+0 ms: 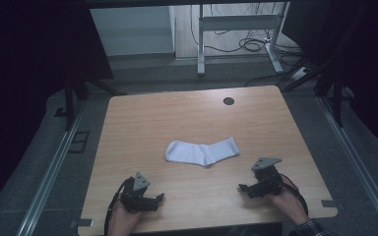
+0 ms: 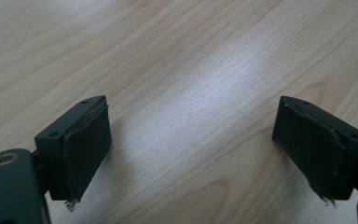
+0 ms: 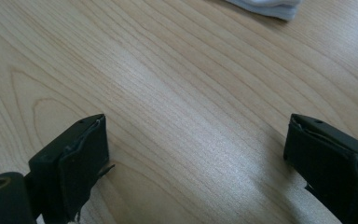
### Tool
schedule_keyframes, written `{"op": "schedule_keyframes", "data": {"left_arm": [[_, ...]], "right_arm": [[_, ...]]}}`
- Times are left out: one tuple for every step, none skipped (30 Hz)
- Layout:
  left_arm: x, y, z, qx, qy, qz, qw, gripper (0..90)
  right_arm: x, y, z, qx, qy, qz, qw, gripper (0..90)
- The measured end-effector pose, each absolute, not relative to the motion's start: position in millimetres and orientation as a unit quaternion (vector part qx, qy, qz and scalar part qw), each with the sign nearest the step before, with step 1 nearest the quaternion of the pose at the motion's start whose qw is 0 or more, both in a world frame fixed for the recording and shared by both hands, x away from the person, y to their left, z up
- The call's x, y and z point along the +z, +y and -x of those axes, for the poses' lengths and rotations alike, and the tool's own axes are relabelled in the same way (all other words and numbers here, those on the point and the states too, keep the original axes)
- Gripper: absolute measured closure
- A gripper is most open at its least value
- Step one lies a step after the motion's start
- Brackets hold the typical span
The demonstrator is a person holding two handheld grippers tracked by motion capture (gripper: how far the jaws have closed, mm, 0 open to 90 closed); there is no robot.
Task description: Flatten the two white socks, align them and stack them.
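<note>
One white sock (image 1: 202, 151) lies on the table (image 1: 142, 123); left claw (image 1: 158, 198) and right claw (image 1: 244, 188) gape wide

White sock (image 1: 203, 151) on wooden table (image 1: 142, 118)

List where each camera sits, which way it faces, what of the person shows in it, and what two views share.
High view: above the person's side, looking forward and down on the table and sock; both hands hold the left tool and right tool.
Left gripper view: on the left tool, facing bare wood between open jaws.
Right gripper view: on the right tool, jaws open, facing wood and the sock's edge.
Shared: the sock, in the high and right gripper views.
</note>
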State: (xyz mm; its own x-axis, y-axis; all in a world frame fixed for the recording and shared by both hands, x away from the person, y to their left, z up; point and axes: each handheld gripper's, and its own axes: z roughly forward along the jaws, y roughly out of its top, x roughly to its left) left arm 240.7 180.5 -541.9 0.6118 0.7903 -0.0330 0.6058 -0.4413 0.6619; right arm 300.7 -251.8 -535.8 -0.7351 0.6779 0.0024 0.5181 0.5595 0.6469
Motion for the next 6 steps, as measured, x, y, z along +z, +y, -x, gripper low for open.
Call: {"op": "schedule_keyframes", "data": {"left_arm": [[-542.3, 181.0, -240.8, 0.142, 0.416, -0.837, 0.326, 11.5], [-542.5, 181.3, -240.7, 0.142, 0.415, -0.837, 0.327, 11.5], [-542.7, 181.5, -240.5, 0.143, 0.414, -0.837, 0.328, 11.5], [-542.6, 181.8, -240.4, 0.143, 0.414, -0.837, 0.328, 11.5], [-542.8, 181.8, -240.4, 0.143, 0.414, -0.837, 0.328, 11.4], [-542.8, 181.8, -240.4, 0.143, 0.414, -0.837, 0.328, 11.5]], "right_arm": [[-536.1, -252.2, -300.5, 0.323, 0.874, -0.342, 0.125, 5.8], [-536.4, -252.4, -300.3, 0.324, 0.873, -0.341, 0.126, 5.8], [-536.6, -252.5, -300.2, 0.325, 0.873, -0.341, 0.127, 5.7], [-536.8, -252.6, -300.1, 0.326, 0.872, -0.341, 0.127, 5.7], [-537.0, -252.8, -300.0, 0.327, 0.872, -0.341, 0.127, 5.6], [-537.3, -252.9, -299.9, 0.329, 0.871, -0.341, 0.127, 5.4]]}}
